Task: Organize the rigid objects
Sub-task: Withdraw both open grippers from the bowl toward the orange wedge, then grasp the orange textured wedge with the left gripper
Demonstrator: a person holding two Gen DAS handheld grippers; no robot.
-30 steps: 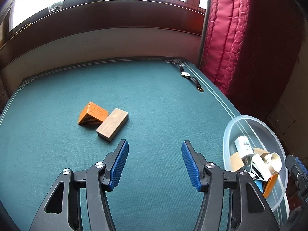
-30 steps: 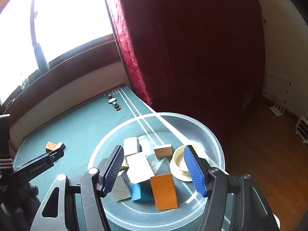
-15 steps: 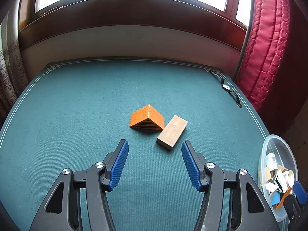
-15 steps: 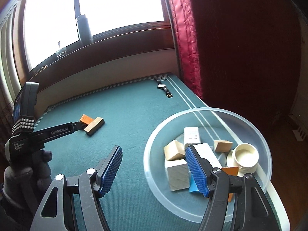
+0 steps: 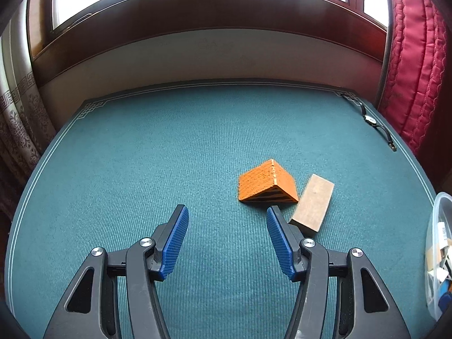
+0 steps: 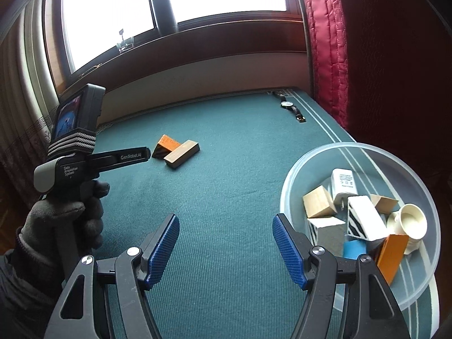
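An orange wedge block (image 5: 267, 183) and a plain wooden block (image 5: 312, 205) lie side by side on the green table; both also show in the right wrist view, wedge (image 6: 166, 145) and block (image 6: 182, 154). My left gripper (image 5: 226, 240) is open and empty just short of them, its right finger near the wooden block. My right gripper (image 6: 226, 250) is open and empty, above the table left of a clear plastic bowl (image 6: 319, 161) that holds several blocks, a white adapter and a small cup.
A wristwatch (image 5: 373, 121) lies at the far right corner of the table (image 5: 141, 155), also in the right wrist view (image 6: 291, 107). A red curtain (image 6: 353, 56) hangs at the right. A window sill runs behind. The bowl's rim (image 5: 430, 226) shows at the right edge.
My left gripper has swung left, so the two blocks have shifted to the right of its view. My right gripper has moved left off the bowl, which now lies to its right.
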